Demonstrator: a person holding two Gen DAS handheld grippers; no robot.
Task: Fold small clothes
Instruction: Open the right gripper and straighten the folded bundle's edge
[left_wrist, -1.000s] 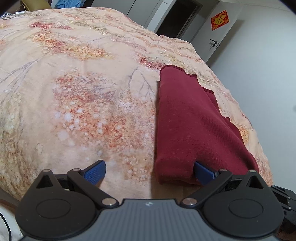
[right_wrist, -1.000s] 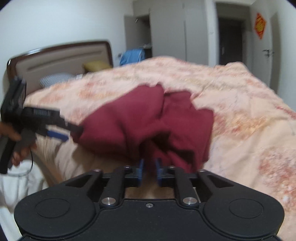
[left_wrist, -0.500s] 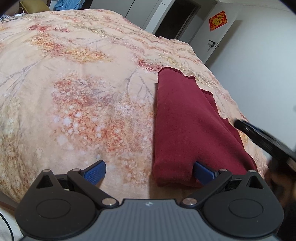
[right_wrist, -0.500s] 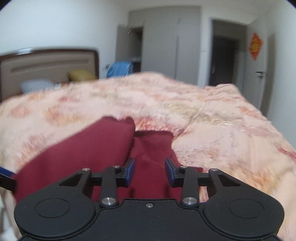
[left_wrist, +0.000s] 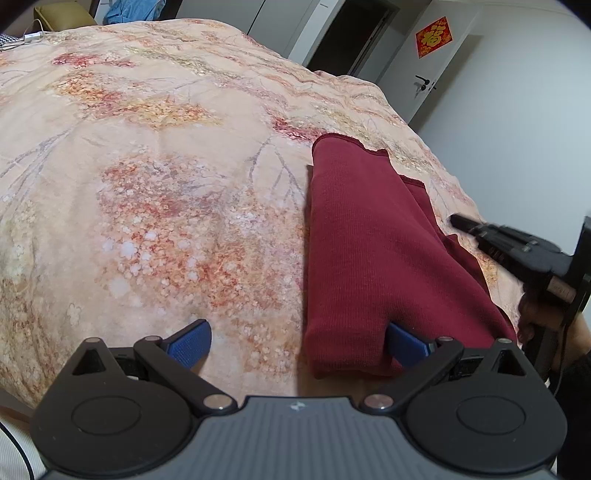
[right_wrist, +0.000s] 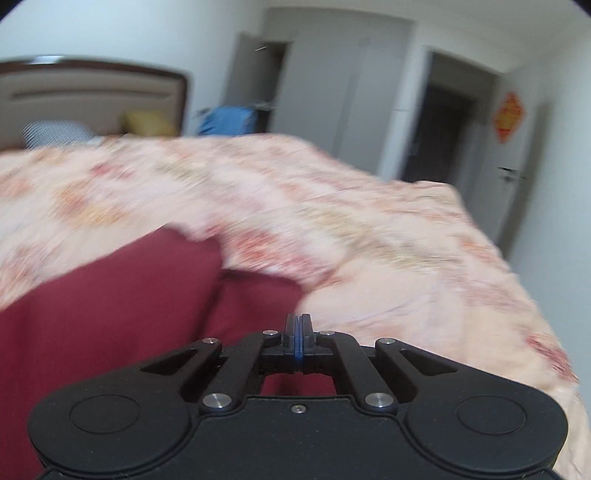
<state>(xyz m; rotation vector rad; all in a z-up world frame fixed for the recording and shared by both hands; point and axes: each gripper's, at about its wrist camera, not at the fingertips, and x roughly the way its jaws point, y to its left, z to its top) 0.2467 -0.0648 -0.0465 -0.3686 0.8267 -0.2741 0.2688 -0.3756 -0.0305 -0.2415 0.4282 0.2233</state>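
Note:
A dark red garment lies folded into a long strip on the floral bedspread. My left gripper is open wide at the garment's near end; its right pad is tucked under the near edge of the cloth, and its left pad is over bare bedspread. My right gripper is shut with nothing between its pads, raised above the garment. It also shows in the left wrist view, to the right of the garment.
The bedspread's right edge drops off toward white walls and a door with a red decoration. A headboard, pillows and blue clothing are at the far end.
My right gripper has let go of the garment, closed fully and pulled back to the right. The garment now lies flat as a folded strip. My left gripper has stayed put.

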